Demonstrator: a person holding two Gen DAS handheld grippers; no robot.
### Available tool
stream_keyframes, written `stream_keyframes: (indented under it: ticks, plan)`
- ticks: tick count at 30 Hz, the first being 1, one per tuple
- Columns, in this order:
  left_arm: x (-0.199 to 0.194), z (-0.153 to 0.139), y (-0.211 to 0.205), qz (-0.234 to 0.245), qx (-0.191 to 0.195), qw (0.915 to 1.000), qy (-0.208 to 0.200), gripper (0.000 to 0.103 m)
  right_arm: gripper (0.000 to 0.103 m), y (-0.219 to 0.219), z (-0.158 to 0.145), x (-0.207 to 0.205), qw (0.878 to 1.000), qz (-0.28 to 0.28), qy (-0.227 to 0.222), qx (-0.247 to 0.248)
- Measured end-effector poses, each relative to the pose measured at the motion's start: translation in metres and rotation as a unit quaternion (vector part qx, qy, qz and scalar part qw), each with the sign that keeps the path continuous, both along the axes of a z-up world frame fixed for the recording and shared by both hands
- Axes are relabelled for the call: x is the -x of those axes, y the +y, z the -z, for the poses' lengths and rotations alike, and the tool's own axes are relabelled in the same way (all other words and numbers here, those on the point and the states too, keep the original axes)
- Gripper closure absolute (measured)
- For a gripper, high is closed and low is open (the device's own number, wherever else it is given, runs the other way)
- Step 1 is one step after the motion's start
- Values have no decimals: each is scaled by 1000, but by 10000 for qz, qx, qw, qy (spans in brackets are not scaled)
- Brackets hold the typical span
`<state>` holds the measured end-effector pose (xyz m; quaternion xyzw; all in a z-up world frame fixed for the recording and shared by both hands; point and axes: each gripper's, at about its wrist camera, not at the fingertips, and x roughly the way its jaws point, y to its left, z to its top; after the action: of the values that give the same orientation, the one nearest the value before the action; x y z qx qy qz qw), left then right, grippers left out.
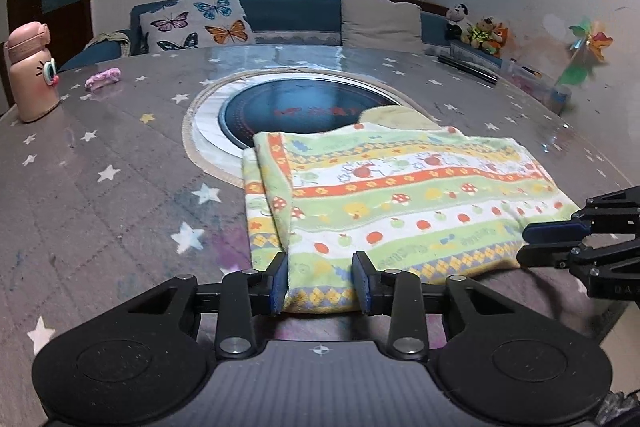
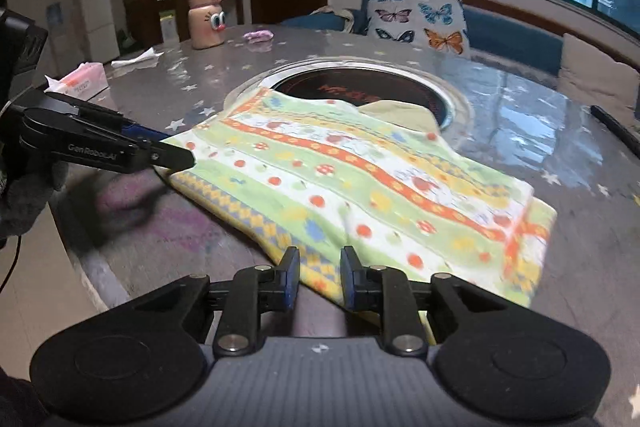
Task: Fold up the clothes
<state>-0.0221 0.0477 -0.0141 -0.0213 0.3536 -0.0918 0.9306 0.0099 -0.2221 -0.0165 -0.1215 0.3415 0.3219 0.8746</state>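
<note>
At about 9 o'clock of the star-patterned table (image 1: 100,155) stands a pink bottle (image 1: 30,75), and the folded patterned cloth (image 1: 400,195) lies from the centre toward 4 o'clock, its far edge over the round cooktop (image 1: 296,115). The left gripper (image 1: 321,281) sits at the cloth's near edge, jaws spread with the hem between them. The right gripper (image 2: 320,279), at 3 o'clock in the left view, likewise has its jaws spread at the cloth's near corner.

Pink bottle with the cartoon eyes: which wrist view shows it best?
Right wrist view: the pink bottle stands whole at the table's far side, both eyes facing the camera. In the left wrist view it sits near the left edge, turned sideways, one eye visible.
</note>
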Motion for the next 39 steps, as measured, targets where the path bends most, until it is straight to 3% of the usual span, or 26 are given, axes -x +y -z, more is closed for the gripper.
stream_keyframes:
  ticks: [6,10,15,21,26,31,39]
  plan:
    - [3,-3,-2,84,14,10000,31,66,83,-28,-6,1,9989,437,181,-16]
    - [1,-8,2,-21,-35,10000,-76,66,83,-42,-15,-8,9968,795,-39,-99]
    - [-3,-13,12,-209,-85,9996,-153,66,86,-59,-4,-27,9939,1095,119,-70]
    - [-17,-12,20,-342,-13,9994,-96,65,86,-52,-11,-38,9924,1222,-102,-41]
    - [-26,-3,19,-359,-14,9993,48,64,87,-51,-2,-51,9912,1323,32,-11]
    - [-31,-2,23,-382,26,9992,94,62,83,-33,-15,-43,9956,909,-202,96]
    - [-34,-3,35,-652,148,9976,159,47,72,35,-25,-28,9978,-507,-394,136]
